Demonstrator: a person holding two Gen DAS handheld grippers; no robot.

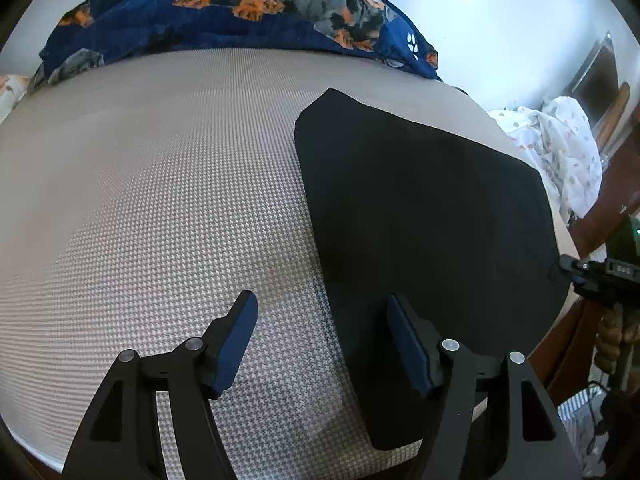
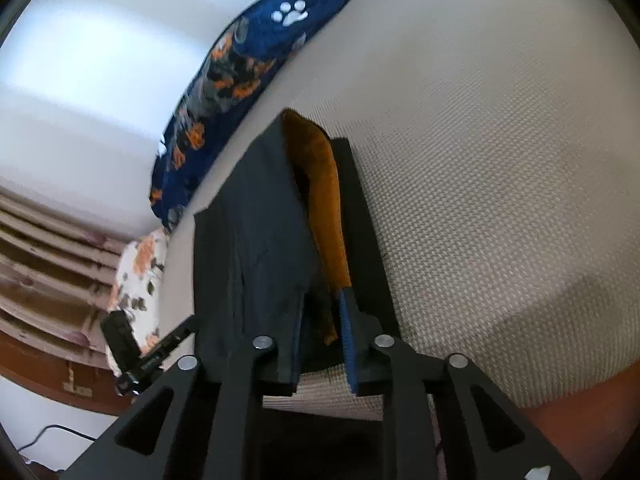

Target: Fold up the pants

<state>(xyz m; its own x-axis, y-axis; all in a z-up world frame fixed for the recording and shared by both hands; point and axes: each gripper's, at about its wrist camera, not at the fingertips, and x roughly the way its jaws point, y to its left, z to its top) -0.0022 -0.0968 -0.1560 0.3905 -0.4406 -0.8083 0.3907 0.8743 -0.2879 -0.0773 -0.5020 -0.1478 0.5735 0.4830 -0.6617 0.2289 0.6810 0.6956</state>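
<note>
Left tongs [image 1: 320, 344]: black linkage arms with blue ribbed pads, jaws wide apart and empty, straddling the near left edge of the pants [image 1: 420, 216]. Pants: matte black cloth folded into a flat panel with clipped corners, lying on the bed [image 1: 160, 200], a beige woven cover. Right tongs [image 2: 324, 344]: narrowly parted over the hem, orange lining visible; grip cannot be determined

Item: black pants [image 1: 420, 220], folded into a compact flat shape
Lining: orange-brown inner side [image 2: 324, 200] shows at one lifted edge
Place: on the beige woven bed cover, close to its near edge
Pose: mostly flat
</note>
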